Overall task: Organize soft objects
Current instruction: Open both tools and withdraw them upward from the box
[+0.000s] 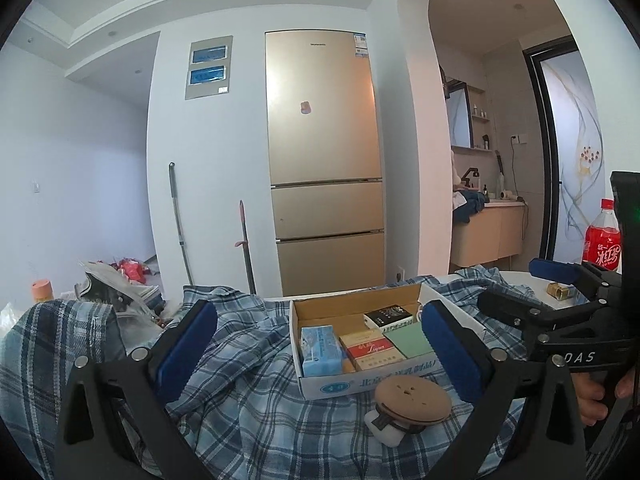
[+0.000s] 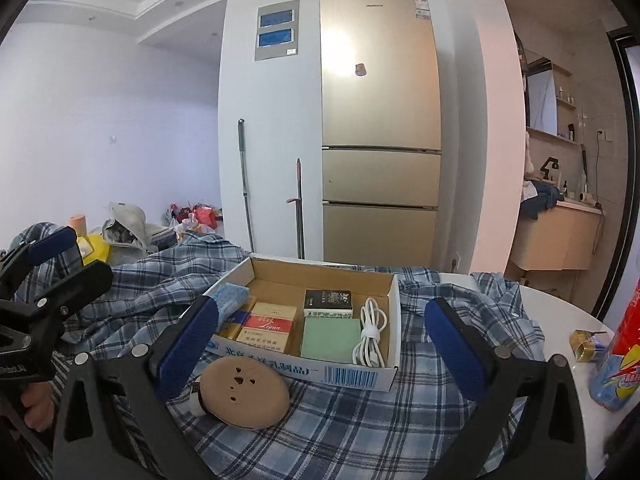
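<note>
Both grippers hover low over the table w/ jaws spread wide, nothing between the pads. Left gripper (image 1: 320,344) sits on the person's left, right gripper (image 2: 322,340) beside it; each shows in the other's view.

Nearest thing: a round tan pad w/ small holes (image 2: 244,394), lying flat on the plaid shirt (image 2: 360,432), a white piece tucked under its edge. It's just in front of both, lying toward the right jaw in the left wrist view and toward the left jaw in the right wrist view, so it sits roughly between the 2 grippers. Can't tell which is nearer.

The shirt, prob the soft thing to sort, is spread and rumpled under everything. It covers most of the table, w/ bunched folds toward the left and far side. Long axis looks to run left-right, but which end is the collar I can't tell.

Behind the pad, touching or nearly so: an open cardboard box (image 2: 394,320) resting on the shirt, long side facing the grippers. Inside: a blue tissue pack (image 1: 320,350), cigarette packs, a green pad, a coiled white cable (image 2: 370,330).

Judgement: the box and pad pin the cloth, so they'd need moving before the shirt can be folded.

Far back: a gold fridge (image 2: 380,128).
</note>
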`<state>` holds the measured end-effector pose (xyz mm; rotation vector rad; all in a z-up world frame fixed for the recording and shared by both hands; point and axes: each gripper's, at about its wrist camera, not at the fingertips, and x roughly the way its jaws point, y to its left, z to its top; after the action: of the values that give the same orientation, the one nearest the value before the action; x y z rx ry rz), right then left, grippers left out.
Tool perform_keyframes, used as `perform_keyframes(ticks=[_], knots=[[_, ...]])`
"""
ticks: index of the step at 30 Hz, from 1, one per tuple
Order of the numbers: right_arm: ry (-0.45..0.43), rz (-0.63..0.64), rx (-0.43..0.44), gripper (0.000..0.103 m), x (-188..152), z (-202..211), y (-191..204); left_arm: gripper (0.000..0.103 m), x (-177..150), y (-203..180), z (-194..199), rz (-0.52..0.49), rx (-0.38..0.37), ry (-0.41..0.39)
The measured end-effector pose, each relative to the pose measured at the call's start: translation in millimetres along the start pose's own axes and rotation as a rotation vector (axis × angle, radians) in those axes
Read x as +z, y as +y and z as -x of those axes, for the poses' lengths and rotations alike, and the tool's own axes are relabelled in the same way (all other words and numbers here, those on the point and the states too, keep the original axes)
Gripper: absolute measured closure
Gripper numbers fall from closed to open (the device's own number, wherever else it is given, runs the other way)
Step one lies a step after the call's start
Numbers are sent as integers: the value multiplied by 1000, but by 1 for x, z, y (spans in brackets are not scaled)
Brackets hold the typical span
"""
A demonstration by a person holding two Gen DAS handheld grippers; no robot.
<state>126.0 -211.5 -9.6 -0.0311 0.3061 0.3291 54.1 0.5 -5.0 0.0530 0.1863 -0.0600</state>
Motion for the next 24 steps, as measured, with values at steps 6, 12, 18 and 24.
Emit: perform_keyframes(ticks=[6,12,18,24], knots=[[19,-2,1,0,-1,-3,0,0,-2,3,-1,15,2,0],[54,-32,41,0,0,-7,-4,0,-2,11,-10,53,13,42],[289,-150,154,0,4,-40,-7,0,1,25,-13,108,20,51],[473,-194,217,0,-3,-76,0,0,-1,29,-15,131,24,71]])
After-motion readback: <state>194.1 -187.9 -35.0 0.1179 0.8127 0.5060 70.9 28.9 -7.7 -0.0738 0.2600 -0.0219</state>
